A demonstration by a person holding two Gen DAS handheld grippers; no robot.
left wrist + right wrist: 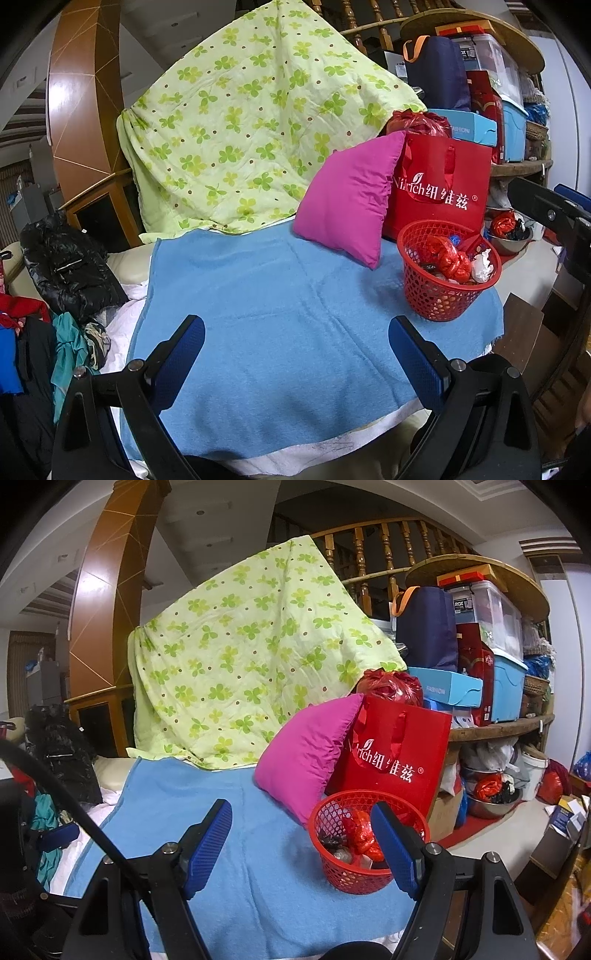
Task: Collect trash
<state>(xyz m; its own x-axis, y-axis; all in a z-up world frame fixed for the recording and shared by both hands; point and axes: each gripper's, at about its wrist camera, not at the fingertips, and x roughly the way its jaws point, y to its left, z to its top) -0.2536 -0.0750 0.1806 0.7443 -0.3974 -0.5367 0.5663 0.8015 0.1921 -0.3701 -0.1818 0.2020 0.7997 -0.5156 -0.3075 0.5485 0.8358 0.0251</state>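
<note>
A red mesh basket (443, 291) (340, 871) stands on the right side of a blue towel (277, 332) (229, 867). It holds crumpled red wrappers (448, 262) (364, 834), a white paper wad (482, 264) and darker scraps. My left gripper (295, 332) hovers open over the bare towel, left of the basket, with nothing between its blue pads. My right gripper (301, 816) is open too, its right finger (395, 849) in front of the basket and nothing between the fingers. In the left wrist view the right gripper's body (554, 214) shows at the far right.
A pink pillow (347, 199) (306, 753) and a red gift bag (439, 184) (395, 760) stand behind the basket. A green clover quilt (240, 122) (240, 657) rises at the back. Clothes (66, 266) pile on the left; boxes and bins (491, 657) crowd shelves on the right.
</note>
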